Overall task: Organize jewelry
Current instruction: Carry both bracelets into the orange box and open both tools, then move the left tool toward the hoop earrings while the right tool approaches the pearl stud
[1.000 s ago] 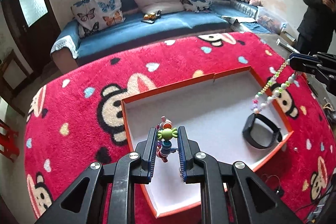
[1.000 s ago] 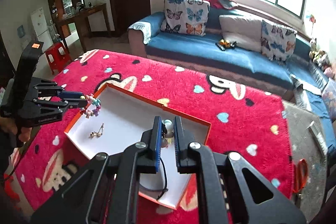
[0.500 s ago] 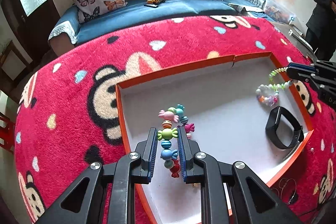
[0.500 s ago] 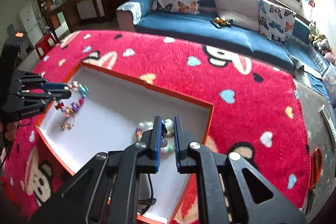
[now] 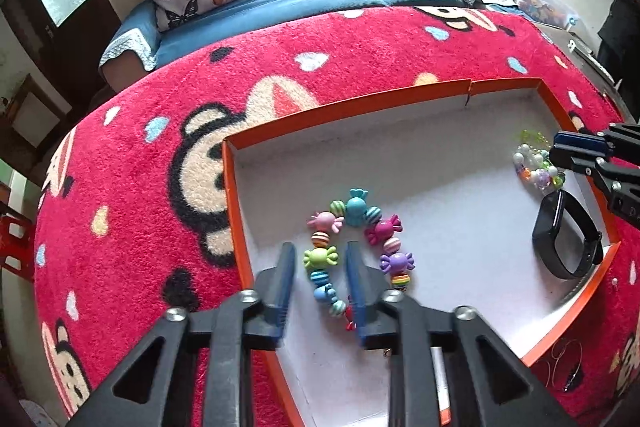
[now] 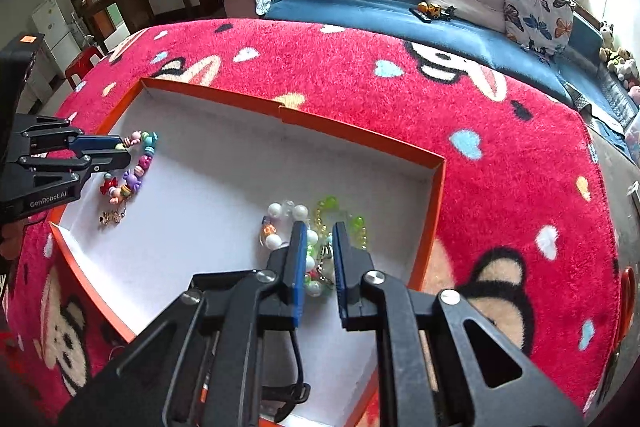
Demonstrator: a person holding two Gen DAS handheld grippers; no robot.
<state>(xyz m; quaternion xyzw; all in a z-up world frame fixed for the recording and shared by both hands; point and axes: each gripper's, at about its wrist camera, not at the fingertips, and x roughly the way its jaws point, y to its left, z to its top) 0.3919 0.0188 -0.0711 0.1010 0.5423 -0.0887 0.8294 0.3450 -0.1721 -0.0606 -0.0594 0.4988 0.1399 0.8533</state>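
box: orange-walled box (image 5: 352, 109) with a white floor, set on the red cartoon-monkey rug (image 5: 128, 187)
candy bracelet: candy-bead bracelet (image 5: 360, 215) laid flat on the box floor at the left end — one strand lies between the fingers of the left gripper (image 5: 320, 281)
left claw: fingers apart, a gap seen on both sides of the beads; nothing is clamped
pearl bracelet: white-and-green bead bracelet (image 6: 316, 223) heaped on the floor at the right end, near the wall
right claw: right gripper (image 6: 318, 259) parted around the heap, beads loose in the gap — no grip seen
also in box: black wristband (image 5: 566, 243) by the right wall; small gold charm piece (image 6: 112, 217) just beside the candy beads
done: four pieces judged placed inside the box
left: thin wire hoops (image 5: 564, 357) seen on the rug outside the right corner; these are likely still to be collected. Both claws are yet to be lifted clear
risk: beads could be snagged on withdrawal
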